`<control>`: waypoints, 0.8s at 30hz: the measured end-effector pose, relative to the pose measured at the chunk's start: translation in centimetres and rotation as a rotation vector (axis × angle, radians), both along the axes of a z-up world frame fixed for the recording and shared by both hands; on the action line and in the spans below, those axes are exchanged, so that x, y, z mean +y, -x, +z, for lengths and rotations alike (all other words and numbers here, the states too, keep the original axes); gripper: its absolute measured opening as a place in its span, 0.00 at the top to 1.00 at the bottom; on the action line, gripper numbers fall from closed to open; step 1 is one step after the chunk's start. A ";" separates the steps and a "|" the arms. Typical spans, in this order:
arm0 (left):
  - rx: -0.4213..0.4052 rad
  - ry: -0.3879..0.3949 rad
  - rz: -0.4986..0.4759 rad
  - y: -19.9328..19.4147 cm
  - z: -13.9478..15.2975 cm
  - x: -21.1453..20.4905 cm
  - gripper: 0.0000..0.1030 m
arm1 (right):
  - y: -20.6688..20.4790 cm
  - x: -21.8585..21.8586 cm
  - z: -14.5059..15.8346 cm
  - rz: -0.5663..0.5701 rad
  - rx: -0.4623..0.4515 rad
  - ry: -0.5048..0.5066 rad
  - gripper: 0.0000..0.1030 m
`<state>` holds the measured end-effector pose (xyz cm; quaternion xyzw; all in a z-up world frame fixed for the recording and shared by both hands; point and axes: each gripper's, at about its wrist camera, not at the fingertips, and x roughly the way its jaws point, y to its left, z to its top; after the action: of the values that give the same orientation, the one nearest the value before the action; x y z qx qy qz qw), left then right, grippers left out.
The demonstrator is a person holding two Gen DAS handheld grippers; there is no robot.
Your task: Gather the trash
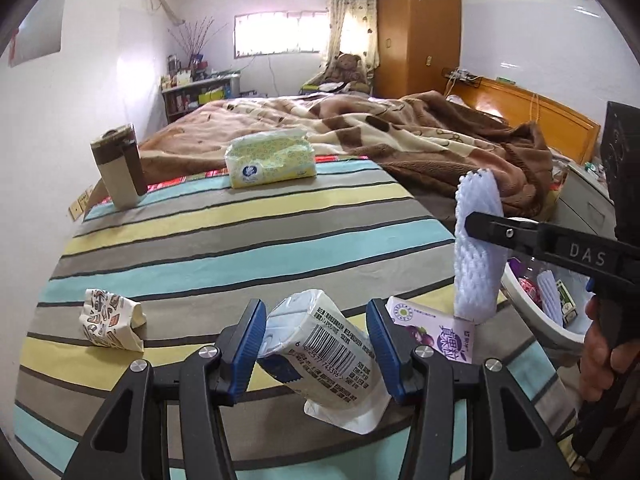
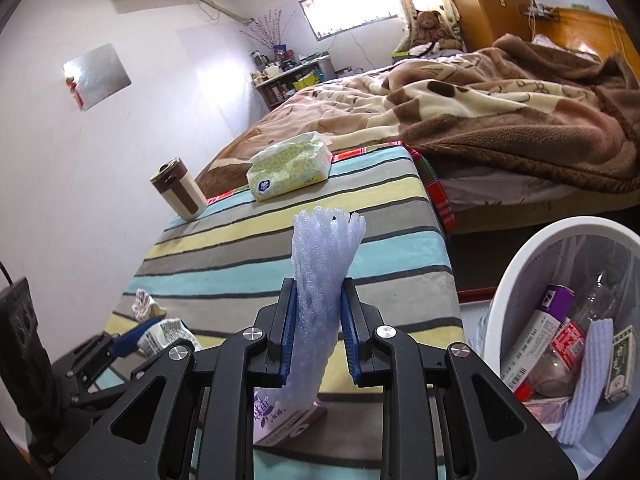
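On the striped tabletop (image 1: 240, 232), near edge: left hand-held gripper (image 1: 316, 350) has its blue pads around a crushed white milk carton (image 1: 324, 356), barcode side up. Pads look to touch both sides, carton sits tilted with its flattened end hanging toward the near edge. Can't tell if it's off the surface yet.

Right hand-held gripper (image 2: 318, 330) is clamped narrow on a strip of white foam netting (image 2: 326, 264), upright, squeezed thin between the pads. It's above a purple drink box (image 2: 280, 416) lying at the near right corner.

White bin (image 2: 504, 292) stands just off the right edge of the tabletop, already holding a purple box, a clear bottle, another foam piece and a small green box.

Advice for this step:
- Foam is soft and springy; keep the squeeze on until it's over the bin opening, then let go well inside the rim so it doesn't bounce out.
- Carton is crumpled and slick-looking; grip is off-centre, so lift slowly, expect it to rotate.
- Move the right one first, the bin is on its side; left has to cross over, risk of the two colliding.

Left to collect, by my read: purple drink box, crumpled printed paper wrapper (image 1: 110, 322) near the left edge. Tissue pack (image 1: 270, 160) and brown-and-cream cup (image 1: 118, 168) at the far edge probably aren't trash.
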<state>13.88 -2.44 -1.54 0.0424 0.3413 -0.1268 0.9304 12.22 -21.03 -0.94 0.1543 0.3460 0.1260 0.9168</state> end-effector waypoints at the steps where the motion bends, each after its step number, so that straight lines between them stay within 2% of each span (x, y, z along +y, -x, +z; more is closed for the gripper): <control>1: 0.002 0.011 -0.006 0.2 0.0 0.1 0.49 | 0.3 -0.1 0.0 0.000 -0.004 0.006 0.79; 3: 0.012 0.034 -0.016 0.6 0.0 0.2 0.49 | 0.8 -0.1 0.2 -0.003 -0.014 0.012 0.79; 10: 0.010 0.005 -0.024 2.0 -0.5 -0.5 0.49 | 2.1 -0.4 0.3 -0.007 -0.019 0.008 0.79; 18: 0.016 0.024 -0.047 3.1 -0.7 -0.9 0.48 | 3.4 -0.6 0.9 -0.018 -0.052 0.022 0.79; 21: -0.029 0.043 -0.057 3.8 0.0 -1.1 0.41 | 4.3 -0.6 1.8 -0.064 -0.115 0.104 0.79; 24: -0.047 0.068 -0.038 3.7 0.5 -0.7 0.33 | 4.5 -0.8 2.1 -0.063 -0.124 0.108 0.79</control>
<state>10.15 -3.13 -1.00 0.0203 0.3139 -0.1547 0.9366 7.72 -21.88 1.12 0.1076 0.2900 0.0874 0.9469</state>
